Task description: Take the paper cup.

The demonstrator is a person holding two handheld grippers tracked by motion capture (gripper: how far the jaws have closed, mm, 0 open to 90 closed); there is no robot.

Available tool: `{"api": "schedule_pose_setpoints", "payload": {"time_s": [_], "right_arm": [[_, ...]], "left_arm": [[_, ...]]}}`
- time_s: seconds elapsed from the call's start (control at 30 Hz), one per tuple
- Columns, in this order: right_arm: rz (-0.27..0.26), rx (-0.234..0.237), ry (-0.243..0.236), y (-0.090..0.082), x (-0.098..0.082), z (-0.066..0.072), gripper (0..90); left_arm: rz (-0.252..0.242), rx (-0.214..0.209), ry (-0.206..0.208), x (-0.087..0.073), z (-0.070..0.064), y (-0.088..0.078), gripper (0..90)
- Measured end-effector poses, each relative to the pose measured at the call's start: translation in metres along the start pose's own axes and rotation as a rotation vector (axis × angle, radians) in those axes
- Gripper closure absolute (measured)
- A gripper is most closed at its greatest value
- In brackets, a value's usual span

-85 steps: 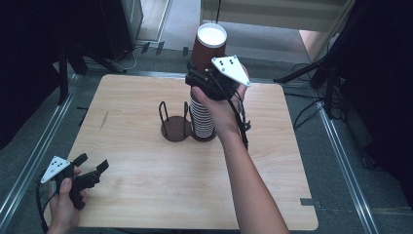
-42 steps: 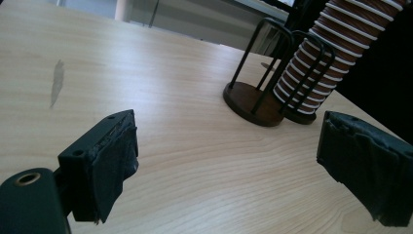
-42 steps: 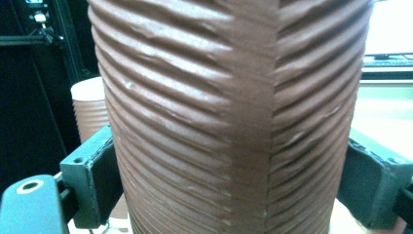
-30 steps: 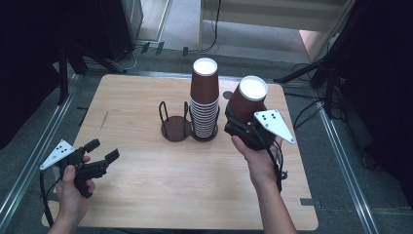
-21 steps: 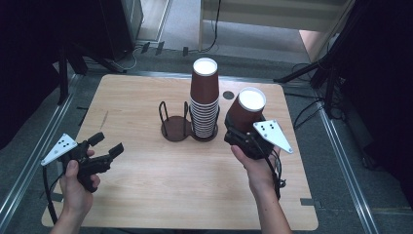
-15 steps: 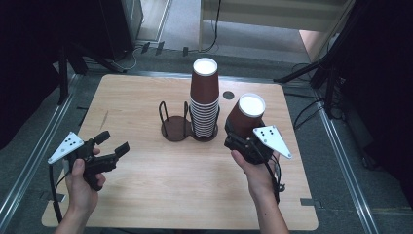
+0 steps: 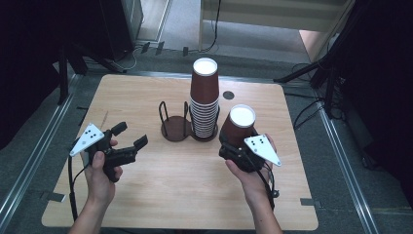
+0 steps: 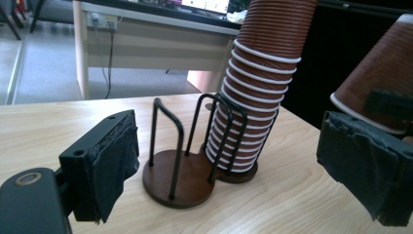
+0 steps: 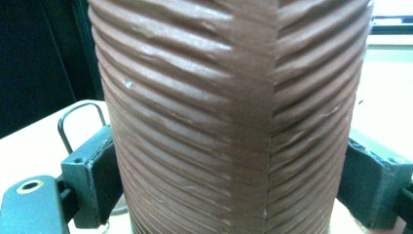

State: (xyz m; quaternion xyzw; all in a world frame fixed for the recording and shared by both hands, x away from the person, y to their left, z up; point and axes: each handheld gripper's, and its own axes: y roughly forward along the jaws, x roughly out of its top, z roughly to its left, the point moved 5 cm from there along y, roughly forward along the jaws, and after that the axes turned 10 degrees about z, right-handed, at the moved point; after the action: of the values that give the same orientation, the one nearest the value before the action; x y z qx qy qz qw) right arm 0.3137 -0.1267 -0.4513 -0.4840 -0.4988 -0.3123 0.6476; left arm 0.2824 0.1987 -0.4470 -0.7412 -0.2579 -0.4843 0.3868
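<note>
Right gripper (image 7: 233,145): black, grey three-cornered plate on top, jaws clamped on the ribbed side of an upside-down brown paper cup (image 7: 238,124) with a white base.
Left gripper (image 7: 130,135): black, jaws apart with nothing between them, having just been opening; pointing toward the holder.
Cup stack (image 7: 204,100): tall stack of upside-down brown paper cups with white rims, just beyond the right gripper, to its left.
Holder (image 7: 176,126): dark round wooden base with black wire loops, touching the stack, between the two grippers and beyond them.
Worktop (image 7: 175,195): pale wooden board beneath both hands.
</note>
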Motion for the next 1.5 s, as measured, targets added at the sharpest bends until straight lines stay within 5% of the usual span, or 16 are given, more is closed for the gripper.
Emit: {"api": "schedule_pose_setpoints", "payload": {"time_s": [0.13,0.3,0.43,0.5,0.93,1.5], "right_arm": [[0.012,0.004,-0.022,0.002,-0.008,0.006,10.9],[0.032,-0.004,-0.048,0.005,-0.021,0.009,10.9],[0.024,-0.010,-0.070,0.008,-0.029,0.012,11.1],[0.029,-0.025,-0.120,0.011,-0.036,0.017,11.1],[0.067,0.004,-0.228,0.021,-0.060,0.048,11.0],[0.080,0.060,-0.327,0.026,-0.079,0.082,11.0]], "left_arm": [[0.028,-0.029,0.017,-0.002,-0.006,0.007,1.2],[0.121,-0.074,0.077,-0.012,-0.014,0.011,0.0],[0.127,-0.112,0.072,-0.012,-0.017,0.008,0.0],[0.132,-0.140,0.082,-0.012,-0.021,0.008,0.0],[0.187,-0.154,0.158,-0.020,-0.043,0.020,3.6],[0.225,-0.204,0.182,-0.024,-0.056,0.028,5.6]]}}
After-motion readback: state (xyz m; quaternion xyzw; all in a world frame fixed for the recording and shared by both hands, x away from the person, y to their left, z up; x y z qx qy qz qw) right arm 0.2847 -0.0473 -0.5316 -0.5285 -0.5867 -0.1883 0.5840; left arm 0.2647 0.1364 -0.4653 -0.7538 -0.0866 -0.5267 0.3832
